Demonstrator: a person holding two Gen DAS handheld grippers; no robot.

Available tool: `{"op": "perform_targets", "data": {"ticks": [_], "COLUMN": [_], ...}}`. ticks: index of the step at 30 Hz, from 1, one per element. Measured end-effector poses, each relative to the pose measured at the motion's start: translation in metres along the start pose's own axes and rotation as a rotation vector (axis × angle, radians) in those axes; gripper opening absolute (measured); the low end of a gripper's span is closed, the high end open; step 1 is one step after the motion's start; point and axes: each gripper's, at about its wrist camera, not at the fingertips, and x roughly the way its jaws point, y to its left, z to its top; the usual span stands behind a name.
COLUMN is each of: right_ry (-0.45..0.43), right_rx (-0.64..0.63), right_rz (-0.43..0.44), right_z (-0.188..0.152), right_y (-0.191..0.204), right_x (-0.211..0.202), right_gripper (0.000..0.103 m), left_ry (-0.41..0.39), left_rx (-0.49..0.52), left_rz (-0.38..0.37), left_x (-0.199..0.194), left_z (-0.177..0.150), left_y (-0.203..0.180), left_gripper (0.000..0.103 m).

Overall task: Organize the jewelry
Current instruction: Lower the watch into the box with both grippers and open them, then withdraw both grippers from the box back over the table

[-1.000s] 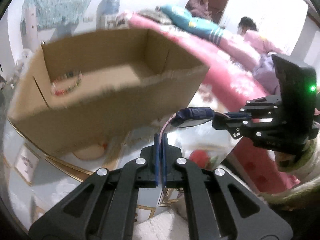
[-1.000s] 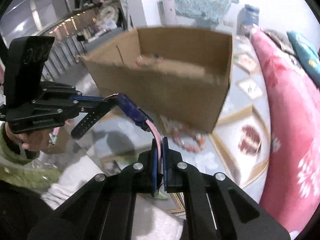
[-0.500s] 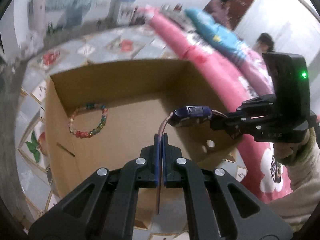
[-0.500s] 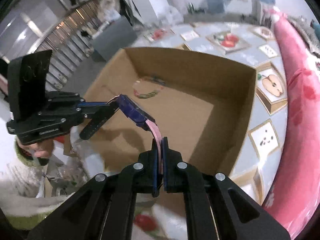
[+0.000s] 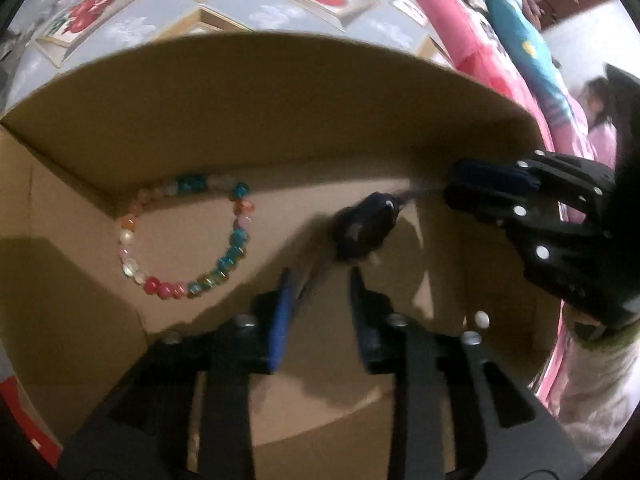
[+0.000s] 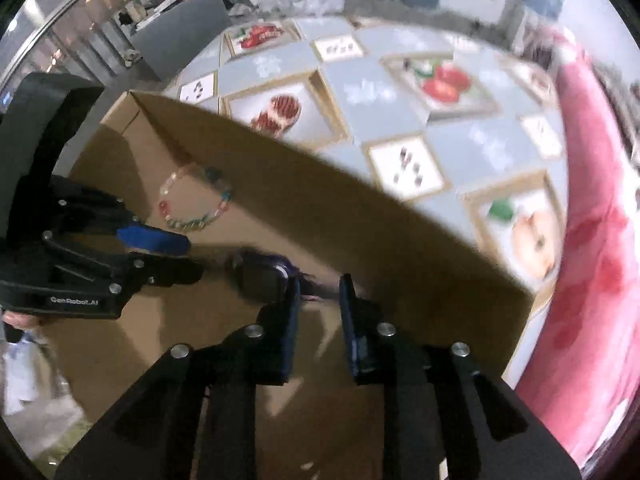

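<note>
Two grippers over an open cardboard box on a fruit-patterned surface.

From the left wrist we see the left gripper (image 5: 320,280), fingers narrowly apart and opening, a dark watch (image 5: 364,232) blurred just beyond them; a bead bracelet (image 5: 184,240) lies on the cardboard box (image 5: 280,100) floor, pink bedding (image 5: 472,40) behind. From the right wrist we see the right gripper (image 6: 320,300) opening too, the watch (image 6: 260,280) beside its left finger, tiled cloth (image 6: 380,100) past the box (image 6: 360,240).
</note>
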Motion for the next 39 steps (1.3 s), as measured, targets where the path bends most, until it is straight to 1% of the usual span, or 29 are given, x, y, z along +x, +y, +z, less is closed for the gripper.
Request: {"op": "perform_targets", "data": {"ticks": [2,3,5,9,10,12,14,15,17,18,20,21,23,25,27,29,30,32,34,36,37,39], "right_ry": [-0.031,-0.047,-0.078,-0.178,-0.207,-0.281,-0.352,-0.387,-0.455,-0.478,-0.506,-0.516,-0.531,-0.537,-0.522,-0.484,-0.462,-0.423,-0.380,-0.358,-0.353,-0.346], "right_rx": [-0.008,-0.005,-0.004,-0.002,-0.002,0.005,0.017,0.027,0.045,0.049,0.056,0.059,0.068,0.088,0.132,0.191,0.218,0.257,0.280,0.280,0.282,0.283], "right_rz": [-0.024,-0.023,-0.038,-0.059,-0.061,-0.058,-0.027,-0.007,0.043,0.066,0.099,0.120,0.154,0.181,0.221,0.264,0.265,0.268,0.211,0.141,0.119,0.085], "right_z": [0.002,0.003,0.002,-0.010,-0.014,-0.029,-0.047,-0.059,-0.088,-0.102,-0.129,-0.144,-0.170,-0.195,-0.216,-0.233,-0.240,-0.252,-0.262,-0.269,-0.271,-0.274], "right_y": [-0.002,-0.004,-0.007,-0.006,-0.005,-0.001,0.002,0.004,0.012,0.016,0.025,0.030,0.039,0.048,0.053,0.055,0.056,0.061,0.068,0.074,0.076,0.078], "right_x": [-0.001,-0.001,-0.004,-0.033,-0.042,-0.070,-0.098,-0.112,-0.138,-0.147,-0.156,-0.159,-0.159,-0.151,-0.135,-0.113,-0.100,-0.077,-0.056,-0.042,-0.037,-0.032], "right_gripper": [0.025,0.025,0.025,0.025,0.025,0.025,0.026,0.029,0.032,0.033,0.033,0.033,0.034,0.035,0.035,0.035,0.035,0.035,0.035,0.035,0.035,0.035], "left_ry": [-0.009,-0.020,-0.056,-0.171,-0.220,-0.290,-0.391,-0.434,-0.533,-0.583,-0.642,-0.659,-0.681,-0.702,-0.698,-0.660,-0.634,-0.590,-0.540,-0.500,-0.491,-0.463], "left_rx": [-0.012,-0.018,-0.008,0.032,0.049,0.075,0.124,0.150,0.211,0.237,0.277,0.289,0.311,0.321,0.312,0.288,0.265,0.231,0.189,0.150,0.151,0.159], "left_rz": [-0.014,-0.017,0.001,0.021,0.026,0.025,0.023,0.025,0.033,0.037,0.031,0.034,0.034,0.030,0.011,-0.011,-0.015,0.002,0.028,0.095,0.117,0.194], "left_x": [-0.001,-0.003,-0.010,-0.039,-0.053,-0.075,-0.104,-0.117,-0.142,-0.153,-0.163,-0.165,-0.163,-0.154,-0.142,-0.120,-0.105,-0.080,-0.057,-0.034,-0.028,-0.012], "left_z": [0.001,0.000,-0.001,-0.009,-0.017,-0.028,-0.051,-0.063,-0.094,-0.115,-0.150,-0.166,-0.191,-0.219,-0.236,-0.250,-0.253,-0.255,-0.253,-0.251,-0.251,-0.248], "left_y": [0.004,0.005,0.005,-0.001,-0.006,-0.013,-0.024,-0.030,-0.042,-0.048,-0.053,-0.056,-0.060,-0.062,-0.061,-0.059,-0.057,-0.054,-0.048,-0.046,-0.045,-0.047], "left_gripper": [0.036,0.037,0.041,0.049,0.051,0.053,0.061,0.062,0.070,0.071,0.076,0.076,0.080,0.081,0.082,0.082,0.082,0.082,0.082,0.082,0.082,0.082]}}
